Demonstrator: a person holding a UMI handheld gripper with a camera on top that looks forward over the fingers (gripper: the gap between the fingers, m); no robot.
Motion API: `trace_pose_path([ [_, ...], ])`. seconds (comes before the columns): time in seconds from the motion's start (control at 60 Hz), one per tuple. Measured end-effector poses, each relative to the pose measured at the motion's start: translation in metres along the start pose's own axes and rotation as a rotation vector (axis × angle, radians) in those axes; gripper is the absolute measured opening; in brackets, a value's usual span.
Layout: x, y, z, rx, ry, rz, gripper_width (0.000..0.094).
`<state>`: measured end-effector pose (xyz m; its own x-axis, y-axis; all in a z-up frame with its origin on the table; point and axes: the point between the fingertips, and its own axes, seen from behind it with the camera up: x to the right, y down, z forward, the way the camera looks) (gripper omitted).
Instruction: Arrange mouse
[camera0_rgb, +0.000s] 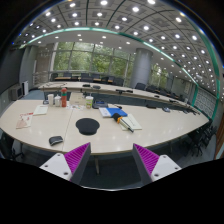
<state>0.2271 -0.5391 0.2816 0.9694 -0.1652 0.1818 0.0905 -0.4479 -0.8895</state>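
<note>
A small dark mouse (56, 140) lies on the white table (160, 125) near its front edge, ahead of my left finger and a little to its left. A round black mouse pad (88, 126) lies just beyond it, towards the table's middle. My gripper (112, 158) is open and empty, held above the floor in front of the table, well short of both. Its purple pads (76, 156) stand wide apart.
Papers and a book (122, 118) lie right of the mouse pad. Bottles and cups (62, 99) stand at the table's far left. More papers (25, 120) lie at the left end. Chairs and further desks stand behind, before large windows.
</note>
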Motion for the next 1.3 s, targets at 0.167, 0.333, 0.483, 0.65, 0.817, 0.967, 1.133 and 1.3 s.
trace_pose_path([
  [0.167, -0.025, 0.023, 0.013, -0.032, -0.041, -0.011, 0.0858],
  [0.333, -0.084, 0.05, 0.029, -0.054, -0.156, -0.018, 0.0865],
  [0.483, -0.167, 0.075, 0.05, -0.078, -0.284, -0.043, 0.086],
  [0.65, -0.27, 0.089, 0.092, -0.086, -0.415, -0.026, 0.0858],
  [0.817, -0.351, 0.099, 0.159, -0.098, -0.454, 0.014, 0.0858],
  [0.967, -0.386, 0.114, 0.224, -0.159, -0.416, 0.058, 0.0858],
  [1.133, -0.397, 0.12, 0.265, -0.205, -0.355, 0.071, 0.0854],
  [1.3, -0.416, 0.105, 0.29, -0.233, -0.347, 0.082, 0.085],
])
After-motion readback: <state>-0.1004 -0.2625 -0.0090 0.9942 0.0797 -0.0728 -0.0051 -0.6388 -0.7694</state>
